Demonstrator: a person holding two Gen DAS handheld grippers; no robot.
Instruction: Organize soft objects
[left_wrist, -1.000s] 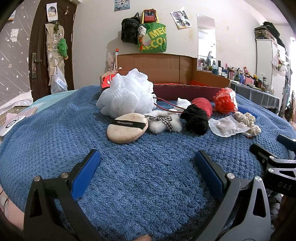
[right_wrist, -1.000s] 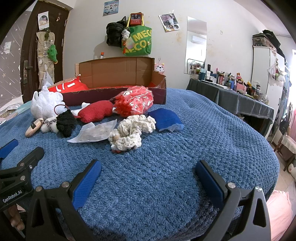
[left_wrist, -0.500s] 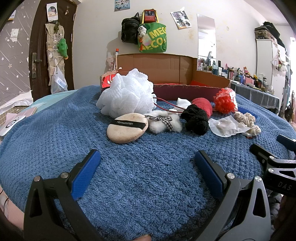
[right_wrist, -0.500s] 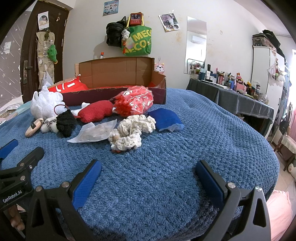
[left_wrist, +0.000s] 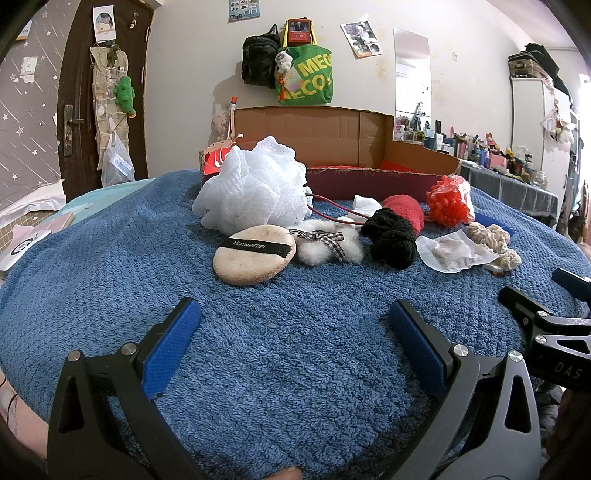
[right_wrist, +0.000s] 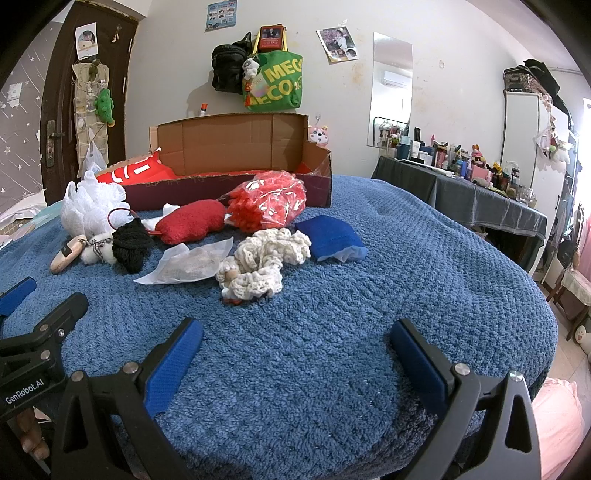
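Observation:
Soft things lie in a row on the blue towel (left_wrist: 295, 350): a white mesh pouf (left_wrist: 255, 190), a beige powder puff (left_wrist: 255, 254), a white fluffy piece with a checked bow (left_wrist: 328, 247), black yarn (left_wrist: 391, 240), a red knit pad (right_wrist: 190, 225), a red bagged bundle (right_wrist: 269, 205), cream crochet (right_wrist: 262, 258), a blue pad (right_wrist: 330, 236) and a clear packet (right_wrist: 188, 262). An open cardboard box (right_wrist: 236, 147) stands behind them. My left gripper (left_wrist: 291, 317) and right gripper (right_wrist: 293, 339) hover open near the front edge, holding nothing.
Bags (left_wrist: 303, 77) hang on the wall above the box. A dark door (left_wrist: 99, 92) is at the left. A cluttered grey-clothed table (right_wrist: 465, 184) stands to the right. The towel-covered surface drops off at the right edge (right_wrist: 535, 295).

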